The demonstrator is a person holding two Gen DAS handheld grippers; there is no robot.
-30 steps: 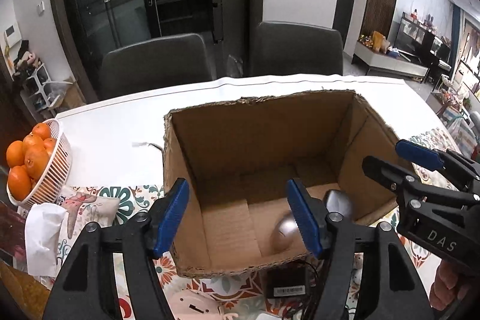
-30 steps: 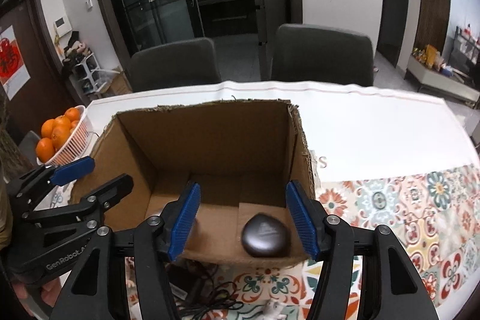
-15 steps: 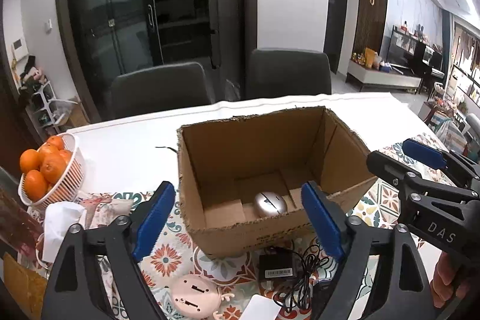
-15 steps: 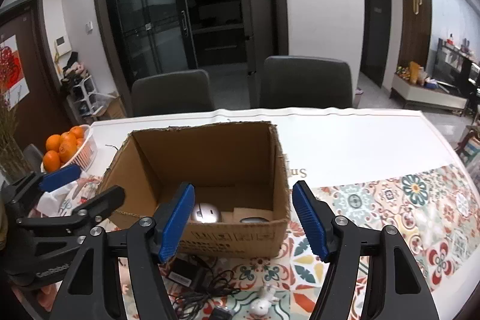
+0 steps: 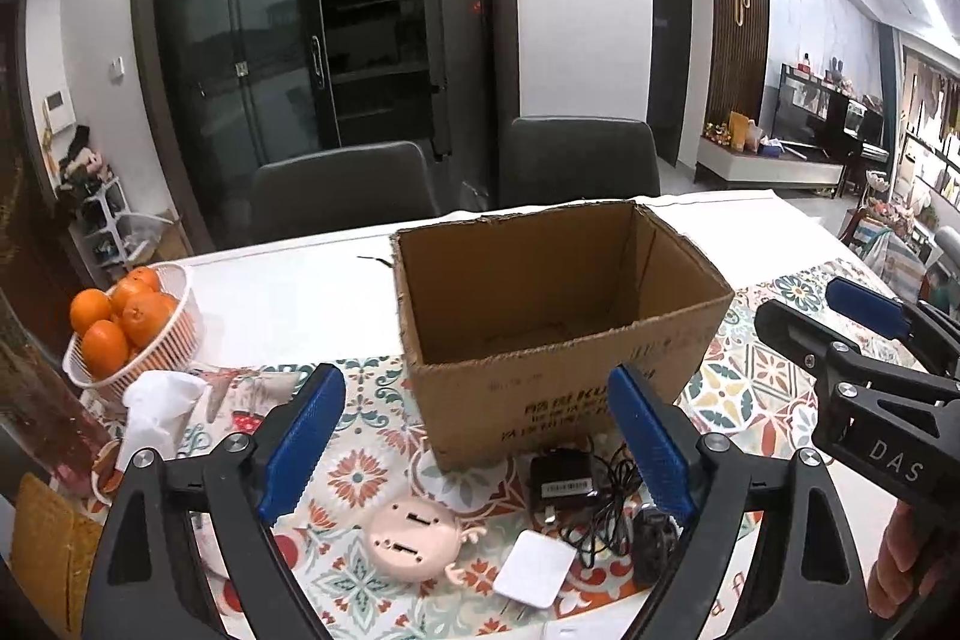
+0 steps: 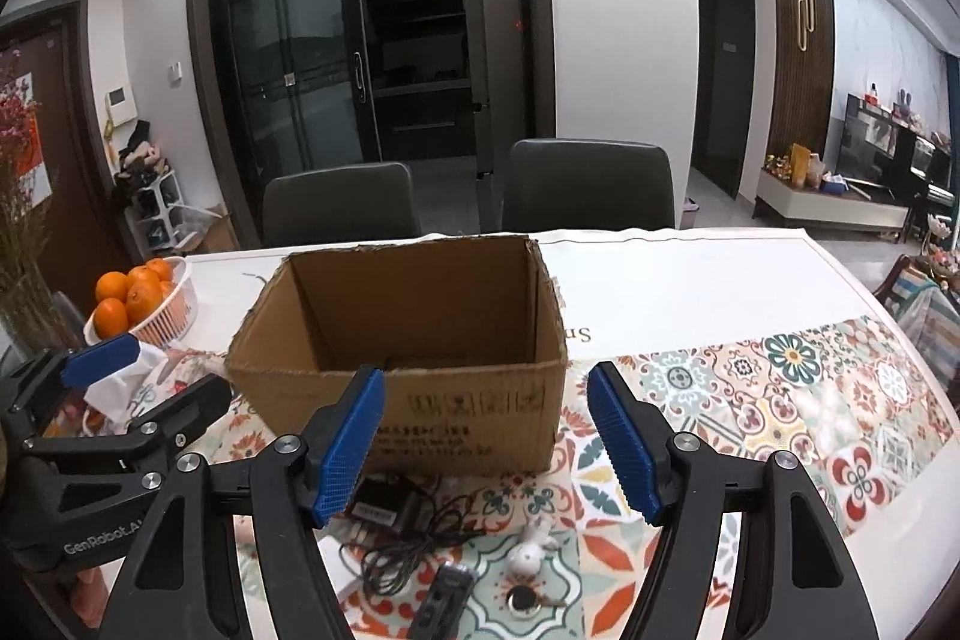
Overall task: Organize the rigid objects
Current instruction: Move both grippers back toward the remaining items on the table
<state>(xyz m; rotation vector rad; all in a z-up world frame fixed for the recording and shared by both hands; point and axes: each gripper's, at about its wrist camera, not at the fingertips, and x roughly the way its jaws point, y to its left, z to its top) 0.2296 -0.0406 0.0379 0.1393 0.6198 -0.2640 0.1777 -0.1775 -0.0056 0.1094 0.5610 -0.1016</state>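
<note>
Both tongs, left (image 5: 477, 445) and right (image 6: 486, 445), have backed away from the box (image 5: 558, 334), jaws open and empty after widening, so the next pick looks like the charger (image 5: 561, 481) on the counter (image 5: 288, 298) before it.

One cardboard box (image 5: 564, 340), one basket (image 5: 159, 340) of oranges (image 5: 120, 316), two chairs (image 5: 342, 190). One charger (image 5: 561, 481), one pink toy (image 5: 414, 529), one white pad (image 5: 534, 568).

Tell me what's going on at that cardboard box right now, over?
Left gripper and right gripper open, fingers empty, just widened. Cardboard box upright on table. Black adapter and pink gadget unpacked in front. Nothing blocking.
</note>
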